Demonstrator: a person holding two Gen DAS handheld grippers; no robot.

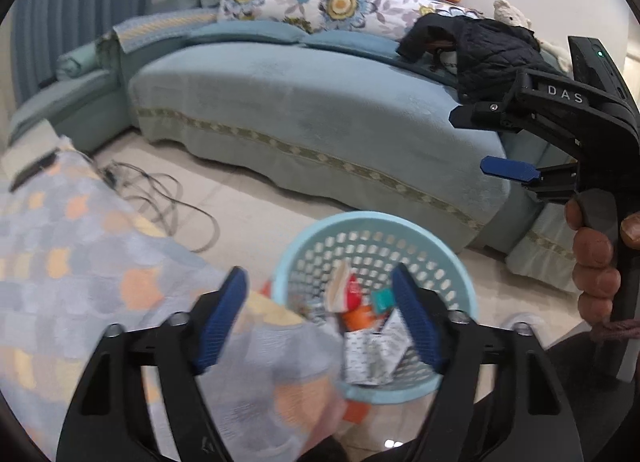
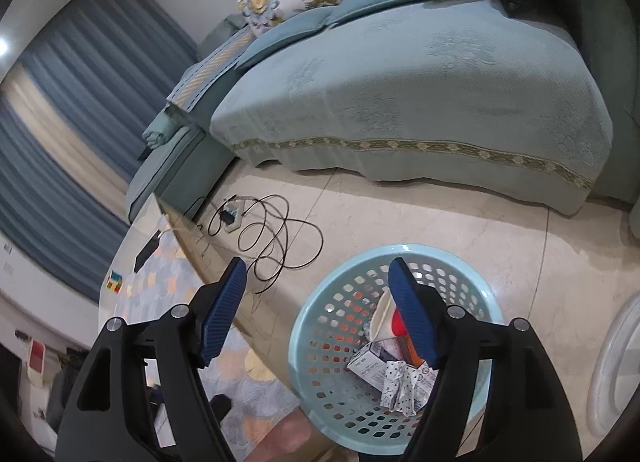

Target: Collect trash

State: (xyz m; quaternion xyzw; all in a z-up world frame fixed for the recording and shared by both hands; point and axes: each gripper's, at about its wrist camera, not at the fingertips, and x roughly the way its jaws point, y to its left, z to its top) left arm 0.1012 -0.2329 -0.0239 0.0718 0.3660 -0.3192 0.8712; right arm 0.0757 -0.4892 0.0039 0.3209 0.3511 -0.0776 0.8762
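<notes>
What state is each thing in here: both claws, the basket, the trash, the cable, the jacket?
Left claw: open, empty.
Right claw: open, empty.
Basket: upright on the floor, partly filled.
Trash: crumpled, inside the basket.
Cable: loosely tangled on the floor.
Jacket: heaped on the bed.

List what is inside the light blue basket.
The light blue basket holds a crumpled white printed carton, a spotted wrapper, and red and orange packaging. Anything beneath them is covered.
</notes>
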